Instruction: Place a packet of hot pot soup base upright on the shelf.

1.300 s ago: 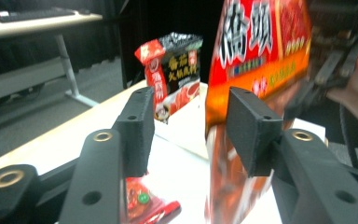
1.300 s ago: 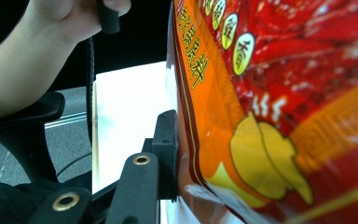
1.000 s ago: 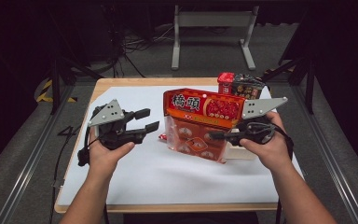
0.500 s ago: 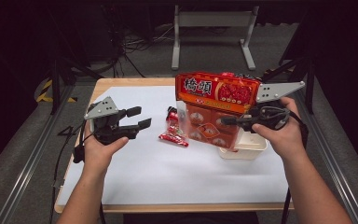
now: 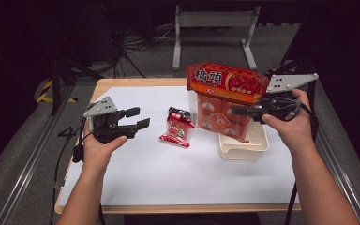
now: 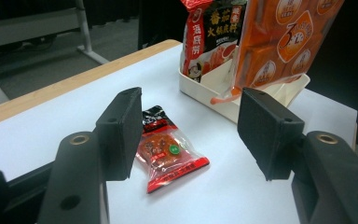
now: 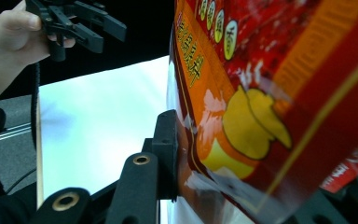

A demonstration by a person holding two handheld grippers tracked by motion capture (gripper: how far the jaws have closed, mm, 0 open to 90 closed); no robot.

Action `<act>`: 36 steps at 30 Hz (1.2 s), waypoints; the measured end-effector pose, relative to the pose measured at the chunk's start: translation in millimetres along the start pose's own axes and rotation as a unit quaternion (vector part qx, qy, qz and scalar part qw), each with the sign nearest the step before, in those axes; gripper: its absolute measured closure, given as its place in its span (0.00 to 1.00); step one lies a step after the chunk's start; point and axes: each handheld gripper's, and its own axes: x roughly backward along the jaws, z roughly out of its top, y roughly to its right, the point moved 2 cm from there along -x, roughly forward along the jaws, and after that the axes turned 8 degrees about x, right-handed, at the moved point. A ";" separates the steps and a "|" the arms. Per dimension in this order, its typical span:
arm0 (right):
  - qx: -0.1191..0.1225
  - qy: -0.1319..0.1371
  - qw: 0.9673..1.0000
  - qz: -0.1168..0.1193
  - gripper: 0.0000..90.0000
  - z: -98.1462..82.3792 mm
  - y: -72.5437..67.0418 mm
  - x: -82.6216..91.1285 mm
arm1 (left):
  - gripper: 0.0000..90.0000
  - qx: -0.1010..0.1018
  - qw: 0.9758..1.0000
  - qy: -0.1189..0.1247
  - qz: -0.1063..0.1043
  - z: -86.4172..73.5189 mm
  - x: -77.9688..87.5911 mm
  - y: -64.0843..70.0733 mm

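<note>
Right gripper (image 5: 238, 111) jaws clamp the big orange bag (image 5: 225, 101) over the white tray (image 5: 243, 149) near the tabletop's right edge; left gripper (image 5: 138, 118), jaws wide and empty after just opening, faces the small red packet (image 5: 177, 129) mid-tabletop.

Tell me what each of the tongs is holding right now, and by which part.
The right tongs grip the big orange snack bag by its side edge, over the white tray. The left tongs stand open, holding nothing.
</note>
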 end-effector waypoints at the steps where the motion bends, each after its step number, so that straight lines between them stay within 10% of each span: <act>1: 0.001 0.000 1.000 -0.004 0.78 -0.6 2.0 1.6 | 0.46 0.001 1.000 0.000 0.001 -0.1 0.1 -0.6; 36: -0.025 0.016 0.994 -0.102 0.78 -33.6 37.0 16.9 | 0.39 0.019 0.999 -0.025 0.032 -5.7 3.3 -17.7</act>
